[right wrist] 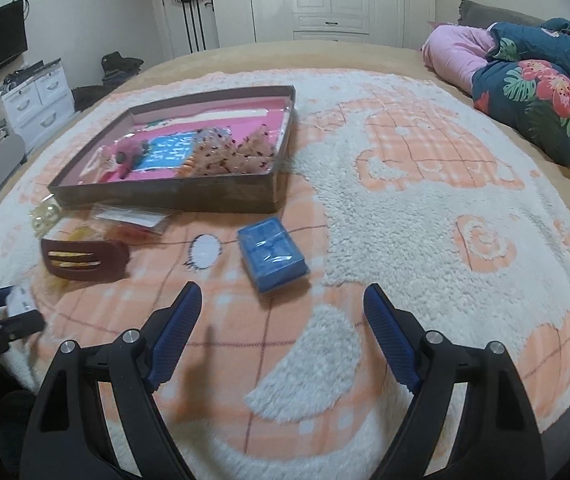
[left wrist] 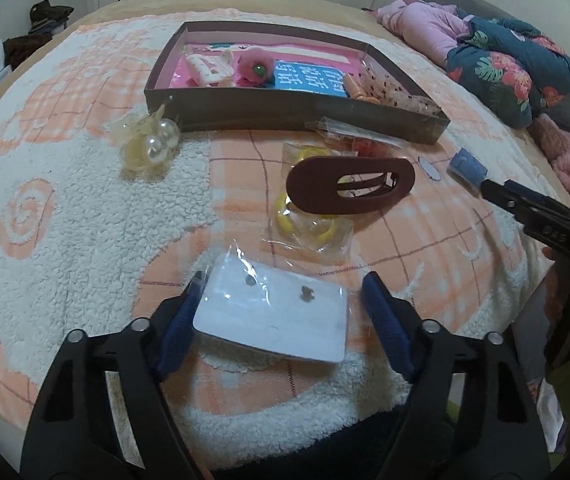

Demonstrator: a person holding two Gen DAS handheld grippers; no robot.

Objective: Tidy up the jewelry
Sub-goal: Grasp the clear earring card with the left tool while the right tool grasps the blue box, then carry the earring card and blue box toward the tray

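The earring card [left wrist: 273, 316] in its clear sleeve lies on the bed blanket [left wrist: 85, 208] near its front edge, between the fingers [left wrist: 181, 320] of the left gripper [left wrist: 285, 300]. Its long axis runs across from one finger to the other. The left finger seems to touch the card's short edge; the right finger stands just apart, so the grasp is not closed. The right gripper [right wrist: 281, 312] hangs released, with the blue box [right wrist: 273, 254] just ahead of it. The brown tray [left wrist: 285, 110] lies farther back.
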